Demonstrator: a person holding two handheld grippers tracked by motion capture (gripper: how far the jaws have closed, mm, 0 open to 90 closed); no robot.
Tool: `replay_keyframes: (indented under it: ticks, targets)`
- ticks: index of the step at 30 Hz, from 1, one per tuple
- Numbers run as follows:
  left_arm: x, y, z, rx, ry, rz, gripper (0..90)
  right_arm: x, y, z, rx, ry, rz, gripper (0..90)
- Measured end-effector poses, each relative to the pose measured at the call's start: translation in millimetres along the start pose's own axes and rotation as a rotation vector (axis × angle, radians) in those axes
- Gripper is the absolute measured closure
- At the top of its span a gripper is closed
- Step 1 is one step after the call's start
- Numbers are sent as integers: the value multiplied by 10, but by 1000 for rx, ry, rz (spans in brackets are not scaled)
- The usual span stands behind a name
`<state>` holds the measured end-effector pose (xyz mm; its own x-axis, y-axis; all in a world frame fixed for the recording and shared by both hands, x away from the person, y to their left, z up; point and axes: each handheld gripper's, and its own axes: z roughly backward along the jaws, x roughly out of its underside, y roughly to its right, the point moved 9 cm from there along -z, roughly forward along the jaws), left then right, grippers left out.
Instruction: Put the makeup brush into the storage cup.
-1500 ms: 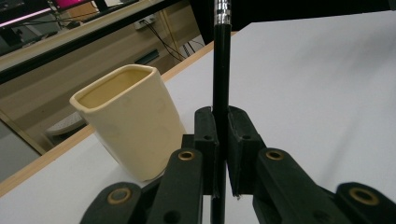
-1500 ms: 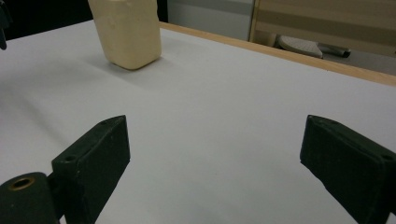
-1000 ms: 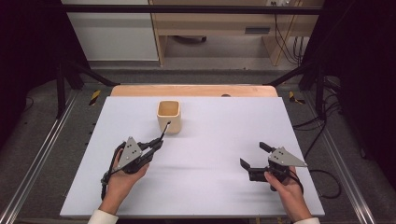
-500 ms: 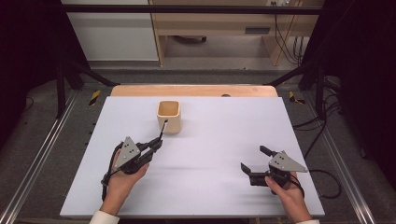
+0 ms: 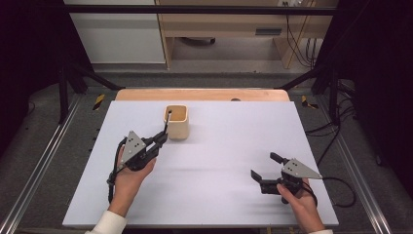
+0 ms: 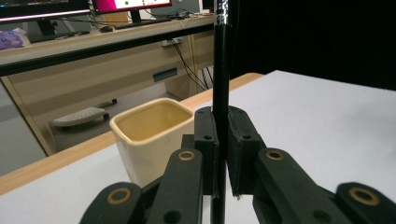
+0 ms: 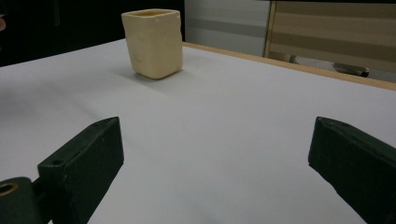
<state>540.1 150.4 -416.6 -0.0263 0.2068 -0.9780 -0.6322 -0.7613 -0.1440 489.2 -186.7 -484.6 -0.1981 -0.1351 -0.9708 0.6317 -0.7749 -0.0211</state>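
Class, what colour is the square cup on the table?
Cream-yellow cup, clearest in the right gripper view.

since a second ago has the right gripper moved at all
Yes. In the high view the right gripper has slid back toward the person's edge of the table, farther from the cream cup, its jaws apart.
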Motion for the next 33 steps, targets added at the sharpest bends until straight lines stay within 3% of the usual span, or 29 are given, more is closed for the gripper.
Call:
replay_keyframes:
  ticks: [10,22,33]
  targets:
    - [-221,-136,-161,-29,13,49,836,5,-10,-12,-7,-1,9,41]
    - [-365,-267,-396,-62,14,60,836,2,-13,-11,-8,2,8,44]
    - [-462,-295,-589,-97,28,73,836,14,-15,-14,-8,-4,13,44]
